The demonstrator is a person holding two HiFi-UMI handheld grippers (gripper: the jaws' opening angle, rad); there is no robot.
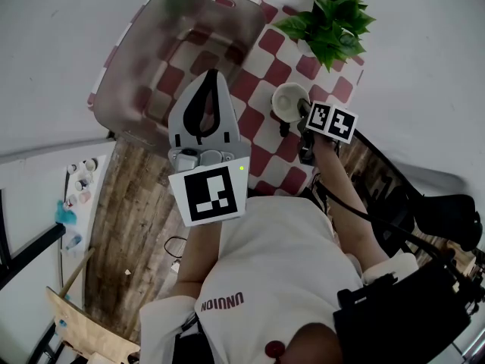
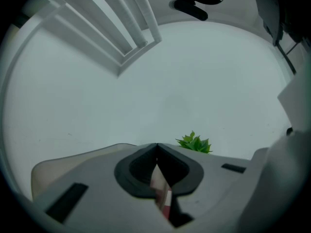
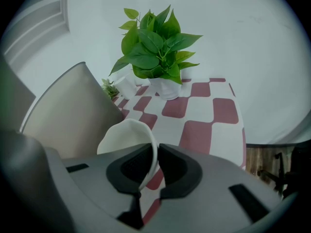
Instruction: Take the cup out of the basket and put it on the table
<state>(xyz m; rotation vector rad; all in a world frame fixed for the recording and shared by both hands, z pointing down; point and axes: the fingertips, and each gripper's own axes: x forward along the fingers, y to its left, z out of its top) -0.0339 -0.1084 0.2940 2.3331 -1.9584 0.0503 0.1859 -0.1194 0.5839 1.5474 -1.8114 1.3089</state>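
In the head view, the only readable writing is showing on the person's white shirt (image 1: 265, 279), low in the frame, and it looks like "UNUION". Each gripper's cube is carrying black-and-white square markers and no words. The left gripper (image 1: 214, 74) is hanging at centre over the near edge of the translucent basket (image 1: 144, 59), which is filling the upper left. The right gripper (image 1: 301, 116) is reaching from the right to the white cup (image 1: 286, 99). The cup is sitting outside the basket, just right of it, over the red-and-white checked worktop (image 1: 265, 44), with the leafy plant (image 1: 333, 17) above it. Whether its base is touching the cloth cannot be told. A wooden floor (image 1: 129, 218) is showing at lower left, with small pots on a white shelf (image 1: 76, 203) beside it.

In the left gripper view, the jaws of the left gripper (image 2: 156, 145) are pressing together at their tips with nothing between them. A sliver of checked cloth is showing through the slot lower down. The plant (image 2: 194, 143) is peeking over the right jaw against a pale wall.

In the right gripper view, the jaws of the right gripper (image 3: 156, 147) are pinching the rim of the cup (image 3: 124, 137), with one pad inside the wall and one outside. The basket (image 3: 73, 106) is standing to the left, blocking that side. The plant (image 3: 155, 47) is rising at upper centre on the worktop (image 3: 209, 130).
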